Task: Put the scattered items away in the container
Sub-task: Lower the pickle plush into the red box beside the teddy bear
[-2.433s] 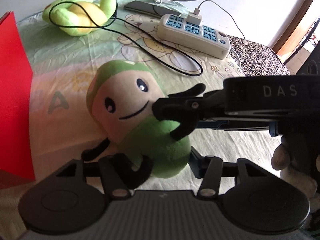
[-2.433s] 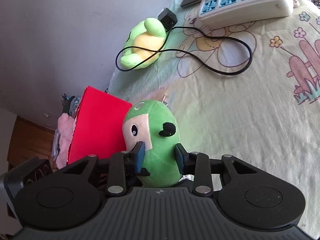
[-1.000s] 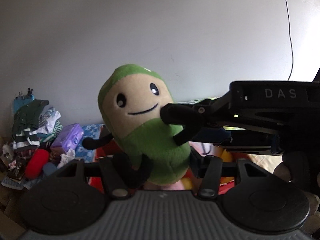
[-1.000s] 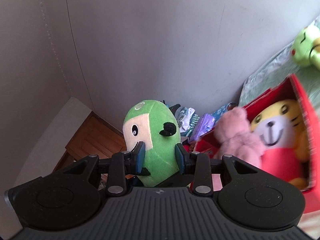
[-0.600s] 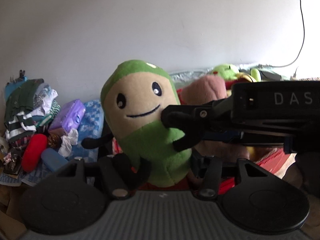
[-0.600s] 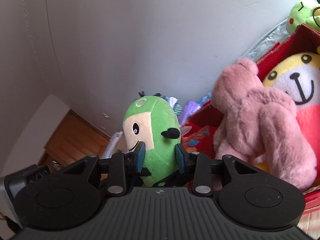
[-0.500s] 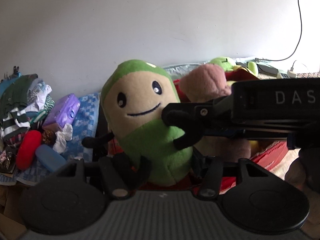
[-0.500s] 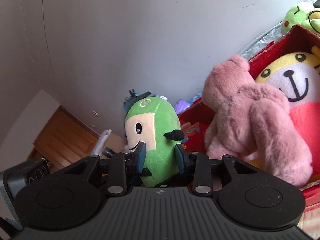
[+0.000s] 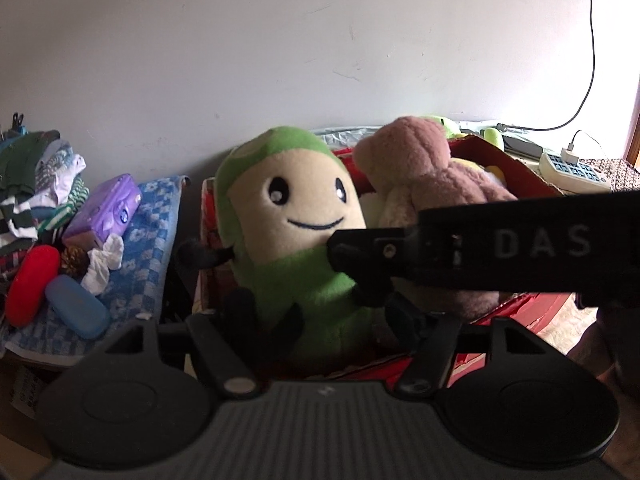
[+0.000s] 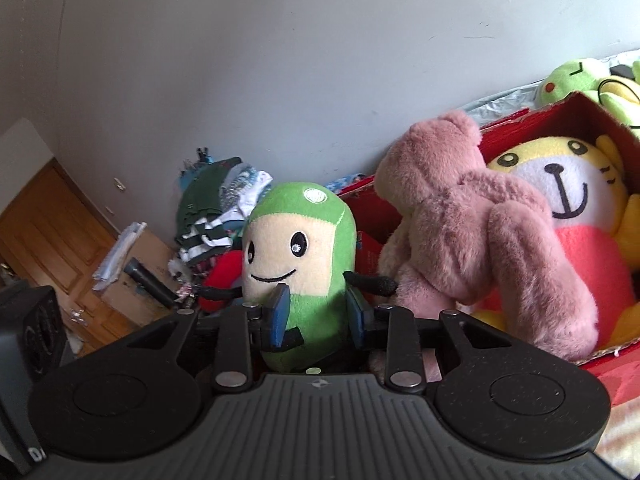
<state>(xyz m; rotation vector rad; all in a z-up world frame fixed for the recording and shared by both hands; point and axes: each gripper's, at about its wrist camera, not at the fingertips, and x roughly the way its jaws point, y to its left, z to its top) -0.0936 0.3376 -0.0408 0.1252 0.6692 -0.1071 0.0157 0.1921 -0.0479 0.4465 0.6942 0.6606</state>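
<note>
1. My right gripper (image 10: 316,316): jaws clamped on the lower body of the green plush toy (image 10: 300,256), blue pads pressed into both its sides.
2. My left gripper (image 9: 332,320): jaws opening, the same toy (image 9: 292,240) between them; I cannot tell whether the fingers touch it.
3. The toy: upright, held over the near corner of the red box (image 10: 560,114).
4. Box contents: a pink bear (image 10: 472,216) and a yellow tiger doll (image 10: 560,184).
5. A green frog toy (image 10: 576,80) lies beyond the box.
</note>
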